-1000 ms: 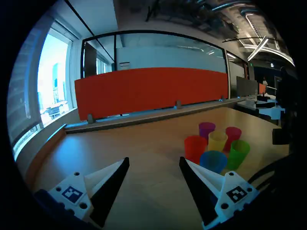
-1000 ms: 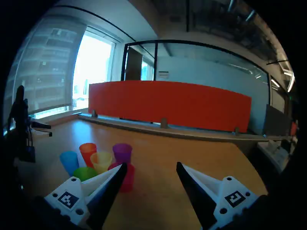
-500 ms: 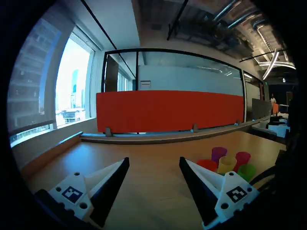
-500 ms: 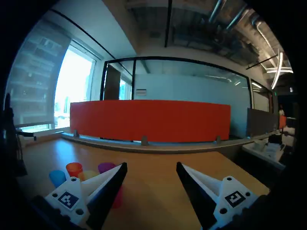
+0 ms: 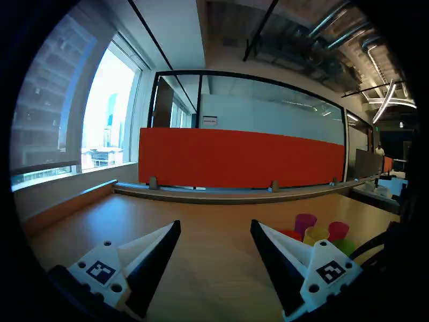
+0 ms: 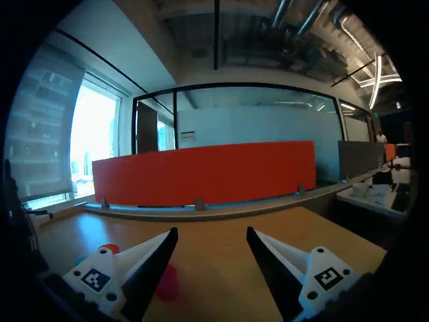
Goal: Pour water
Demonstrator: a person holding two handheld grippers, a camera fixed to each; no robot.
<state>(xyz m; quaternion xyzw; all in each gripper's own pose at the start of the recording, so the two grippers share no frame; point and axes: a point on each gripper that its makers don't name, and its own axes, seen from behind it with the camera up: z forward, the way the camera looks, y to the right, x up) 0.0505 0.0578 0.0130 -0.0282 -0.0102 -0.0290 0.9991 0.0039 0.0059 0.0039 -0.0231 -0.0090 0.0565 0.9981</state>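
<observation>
Wooden table [image 5: 214, 279] right under the fingers, running out to a long orange divider panel [image 5: 241, 158] on its far edge. Bright window [image 5: 102, 134] at left, glass wall [image 5: 268, 112] behind the panel, bare ceiling pipes [image 5: 322, 32] overhead.

Cups: five in the left gripper view, bunched on the table at right. The red cup [image 5: 290, 234] is half hidden by a finger, then the green cup [image 5: 347, 246], yellow cup [image 5: 316, 233], pink cup [image 5: 338, 229] and purple cup [image 5: 305, 220]. The right gripper view shows two, pink and red, low at left.

Left gripper [image 5: 214, 222]: fingers spread wide, holding nothing. Right gripper [image 6: 212, 229]: likewise wide apart, nothing between.
</observation>
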